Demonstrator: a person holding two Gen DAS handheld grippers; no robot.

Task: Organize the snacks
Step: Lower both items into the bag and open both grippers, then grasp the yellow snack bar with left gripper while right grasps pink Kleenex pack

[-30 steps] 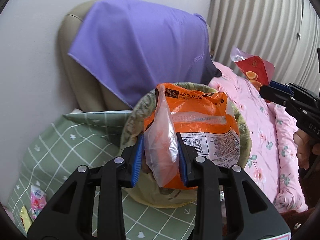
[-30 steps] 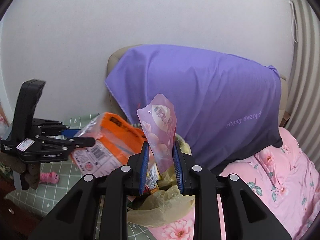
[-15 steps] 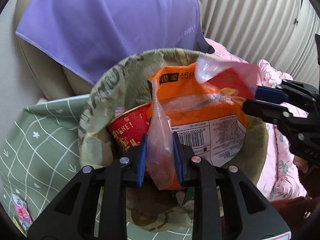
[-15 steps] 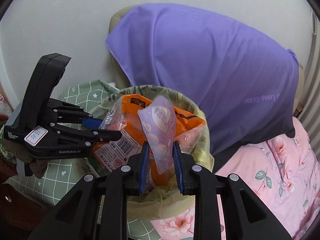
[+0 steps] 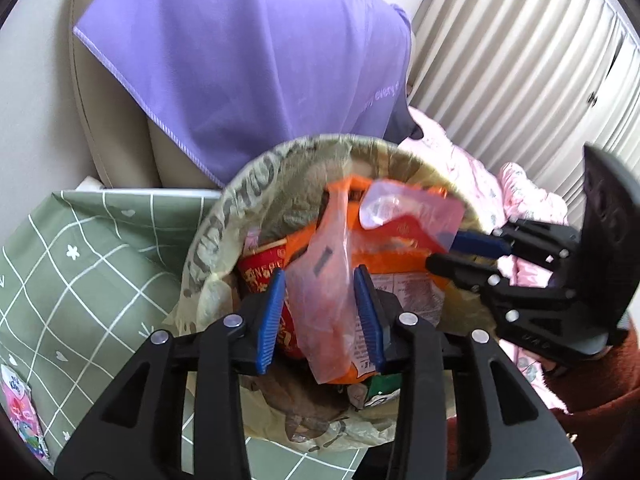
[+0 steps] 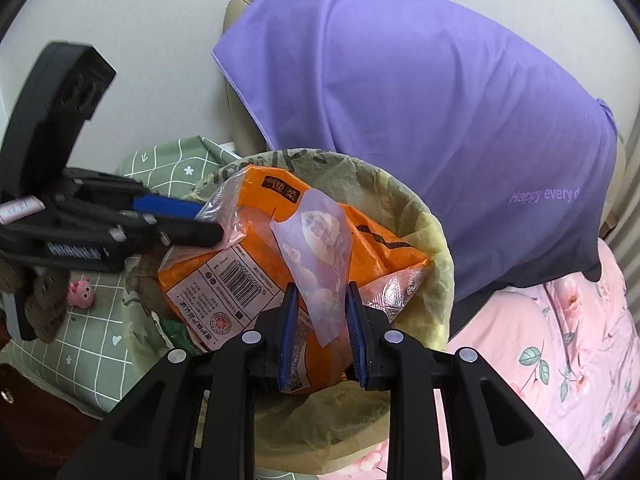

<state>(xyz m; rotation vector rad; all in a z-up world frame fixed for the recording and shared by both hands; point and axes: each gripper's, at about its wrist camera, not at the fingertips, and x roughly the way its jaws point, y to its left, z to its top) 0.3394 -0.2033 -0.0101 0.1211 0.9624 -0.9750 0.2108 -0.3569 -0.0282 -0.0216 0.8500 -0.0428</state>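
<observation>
Nearest, the left gripper [image 5: 320, 312] has its jaws opening around the clear flap of the orange tissue pack [image 6: 240, 256], which lies directly below and ahead, long axis slanting across the lined bin [image 6: 436, 240]. Just beyond, the right gripper [image 6: 320, 320] pinches a pale snack pouch [image 6: 320, 248] upright above that pack, over the bin's mouth.

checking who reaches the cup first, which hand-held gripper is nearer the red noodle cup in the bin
Left. The left hand-held gripper hangs right over the red noodle cup, jaws opening around the orange pack's plastic flap. The right hand-held gripper sits across the pack, farther away.
</observation>
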